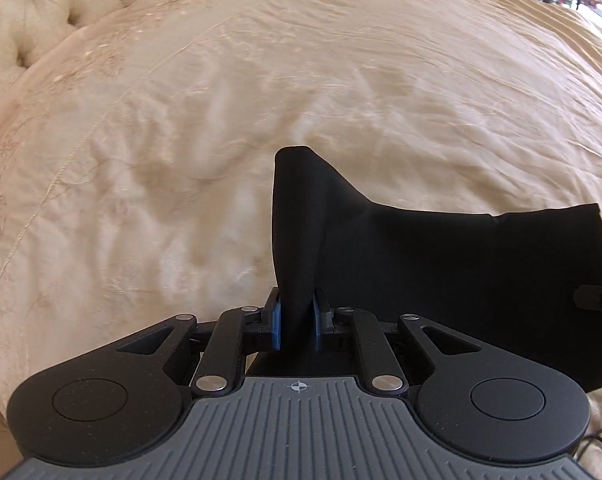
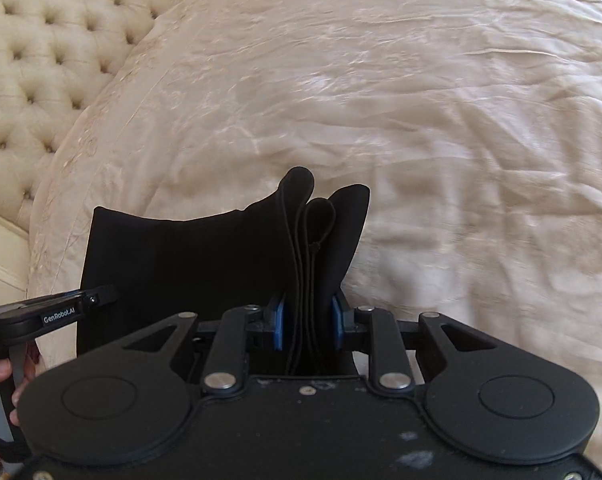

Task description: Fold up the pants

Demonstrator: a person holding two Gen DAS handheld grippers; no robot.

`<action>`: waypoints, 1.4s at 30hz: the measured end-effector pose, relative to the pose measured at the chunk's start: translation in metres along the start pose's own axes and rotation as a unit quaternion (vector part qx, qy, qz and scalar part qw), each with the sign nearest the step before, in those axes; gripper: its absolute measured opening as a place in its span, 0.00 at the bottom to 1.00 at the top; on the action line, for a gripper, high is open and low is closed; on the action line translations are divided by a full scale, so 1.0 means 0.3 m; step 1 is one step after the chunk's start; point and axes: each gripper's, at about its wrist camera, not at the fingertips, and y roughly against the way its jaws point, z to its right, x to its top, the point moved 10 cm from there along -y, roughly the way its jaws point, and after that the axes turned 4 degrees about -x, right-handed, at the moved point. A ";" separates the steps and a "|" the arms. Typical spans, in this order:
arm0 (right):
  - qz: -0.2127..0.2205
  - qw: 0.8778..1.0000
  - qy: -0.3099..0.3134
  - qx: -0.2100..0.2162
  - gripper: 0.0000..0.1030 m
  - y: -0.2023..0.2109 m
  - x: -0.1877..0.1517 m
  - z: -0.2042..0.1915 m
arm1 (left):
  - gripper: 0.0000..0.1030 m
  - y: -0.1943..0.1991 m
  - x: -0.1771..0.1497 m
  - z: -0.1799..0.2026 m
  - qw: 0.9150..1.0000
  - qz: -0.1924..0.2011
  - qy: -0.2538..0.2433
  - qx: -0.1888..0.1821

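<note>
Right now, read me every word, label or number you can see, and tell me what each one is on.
"GenRobot.AI": white lettering on the side of the black left claw, seen in the right wrist view.
No other text is readable: the black fabric pants, cream quilted bedspread and tufted cream headboard carry none.

A cream bedspread is being seen spread, wrinkled, across the whole bed. A tufted, buttoned headboard is being shown along its upper left edge, touching it.
</note>
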 end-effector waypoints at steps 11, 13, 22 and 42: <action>-0.015 0.991 0.025 -0.134 0.40 -0.171 0.036 -0.017 | 0.25 -0.136 -0.034 -0.198 0.997 -0.048 0.025 0.047; 0.004 0.987 0.018 -0.157 0.39 -0.136 0.044 -0.004 | 0.25 -0.133 -0.043 -0.228 0.997 -0.045 0.036 0.045; 0.068 0.973 0.053 -0.212 0.40 0.078 0.018 -0.071 | 0.33 0.028 -0.052 -0.216 0.998 0.014 0.043 0.037; 0.074 0.986 0.104 -0.112 0.40 0.382 -0.264 -0.246 | 0.44 0.411 -0.236 0.022 0.995 0.055 0.071 0.041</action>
